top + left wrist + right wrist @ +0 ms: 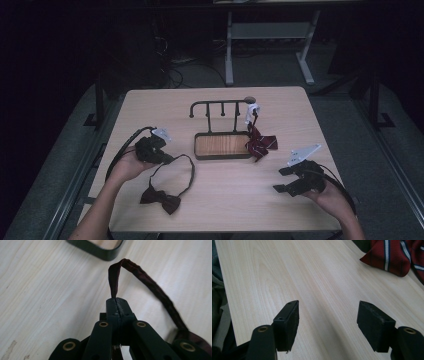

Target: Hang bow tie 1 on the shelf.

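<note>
Left tongs (117,305) clamped on strap (150,285) of dark bow tie (161,198), which lies near front edge of table (150,105). Right tongs (329,322) gaping, empty, near right edge. I judge: lift slow, keep loop open, aim for rack (220,106) peg, avoid snagging striped tie (260,143).

Two black jaws of the right gripper (328,322) spread wide apart above a pale wooden table (287,277); beyond them, a folded red striped bow tie (392,257) lying on that table.
</note>
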{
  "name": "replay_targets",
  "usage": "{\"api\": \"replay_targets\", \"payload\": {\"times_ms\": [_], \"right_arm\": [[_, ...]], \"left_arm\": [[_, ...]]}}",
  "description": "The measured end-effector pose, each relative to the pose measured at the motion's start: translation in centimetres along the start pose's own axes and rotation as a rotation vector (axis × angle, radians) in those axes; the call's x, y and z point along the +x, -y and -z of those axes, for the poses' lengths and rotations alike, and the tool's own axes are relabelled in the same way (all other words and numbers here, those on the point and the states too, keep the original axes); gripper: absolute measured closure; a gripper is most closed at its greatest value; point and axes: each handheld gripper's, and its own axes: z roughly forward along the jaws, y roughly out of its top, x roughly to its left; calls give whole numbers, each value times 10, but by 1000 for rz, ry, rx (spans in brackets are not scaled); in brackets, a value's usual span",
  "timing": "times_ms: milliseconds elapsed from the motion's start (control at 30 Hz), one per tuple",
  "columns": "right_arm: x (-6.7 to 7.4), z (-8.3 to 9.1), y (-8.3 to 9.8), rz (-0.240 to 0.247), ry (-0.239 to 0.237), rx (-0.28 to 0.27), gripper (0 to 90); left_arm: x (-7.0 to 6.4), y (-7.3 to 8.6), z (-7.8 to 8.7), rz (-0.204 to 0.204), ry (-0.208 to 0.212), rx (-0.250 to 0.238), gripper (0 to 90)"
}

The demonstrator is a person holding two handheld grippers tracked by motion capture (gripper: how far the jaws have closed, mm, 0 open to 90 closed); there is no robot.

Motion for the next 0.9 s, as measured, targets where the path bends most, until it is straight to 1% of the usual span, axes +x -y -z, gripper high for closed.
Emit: {"api": "replay_targets", "payload": {"times_ms": [33,133,167,200,267,300,400,467,500,533,567,633,667,700,833,900], "right_arm": [[0,1,0,-2,2,2,340],[-1,2,2,-7,5,-2,340],[-2,2,2,-11,5,-3,340],[-2,2,3,-6,6,-5,340],[-3,3,3,-14,9,-2,340],[-3,3,4,-14,10,-3,339],[-4,2,5,-13,13,0,339],[-4,2,5,-13,14,1,339],[-4,2,5,-13,13,0,339],[-4,2,5,-12,14,-1,339],[-4,2,5,-12,15,-2,339],[-4,3,5,-12,16,-2,339],[-4,4,5,-12,16,0,339],[-4,4,6,-10,16,-2,339],[-4,5,6,-20,19,-2,339],[-5,5,7,-19,22,-2,339]], "left_arm": [[-2,0,2,10,10,-12,897],[-4,-3,8,-8,19,-20,897],[-5,-3,11,-8,22,-17,897],[-5,-4,13,-18,24,-20,896],[-7,-5,17,-26,25,-14,897],[-8,-6,19,-26,25,-12,897],[-10,-9,26,-41,25,-4,896],[-11,-11,30,-53,27,-6,897],[-11,-12,32,-66,26,0,896],[-13,-14,35,-62,22,-12,896],[-13,-15,36,-64,21,-14,897],[-14,-17,40,-69,28,-22,897],[-14,-18,43,-79,26,-20,897],[-15,-19,44,-74,26,-21,896],[-15,-23,53,-94,17,-18,897],[-15,-24,57,-95,15,-24,897]]}}
